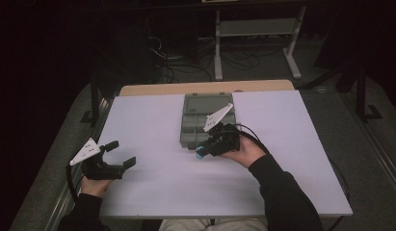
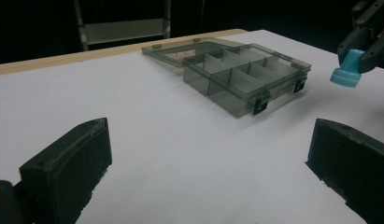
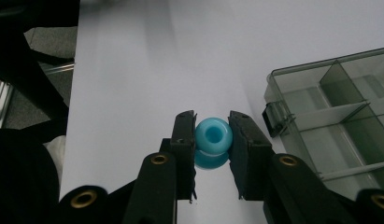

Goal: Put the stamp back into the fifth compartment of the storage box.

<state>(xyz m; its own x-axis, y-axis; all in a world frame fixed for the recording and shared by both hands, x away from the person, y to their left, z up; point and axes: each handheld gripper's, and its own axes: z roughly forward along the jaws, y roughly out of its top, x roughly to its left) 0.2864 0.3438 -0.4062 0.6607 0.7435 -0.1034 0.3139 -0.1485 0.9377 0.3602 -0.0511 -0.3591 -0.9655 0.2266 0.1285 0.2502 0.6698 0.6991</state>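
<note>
1. My right hand-held gripper (image 1: 205, 150) is clenched on a small blue cap (image 3: 213, 136); in the right gripper view its two black jaws press the cap from either side, the hollow of the cap facing the camera.

2. The cap hangs just above the white table (image 1: 152, 187), clear of the surface. In the left gripper view the cap (image 2: 347, 72) shows with its flared rim pointing downward and toward the table.

3. The grey compartment box (image 1: 206, 122) lies open, its lid folded flat on the far side. In the high view the box is just beyond the cap, with its near-left corner closest. In the right gripper view the box (image 3: 334, 121) lies to the right of the jaws, its latch close beside the right jaw.

4. The relation that governs the coming move, as I judge it: the cap is outside the box, just off its near edge, so the nearest compartments are a short carry forward and to the right.

5. The long axis of the box runs away from me; its dividers cross that axis.

6. My left hand-held gripper (image 1: 119, 155) is released, jaws wide apart, holding nothing, well to the left of the box. The right hand is plainly the nearer.
</note>
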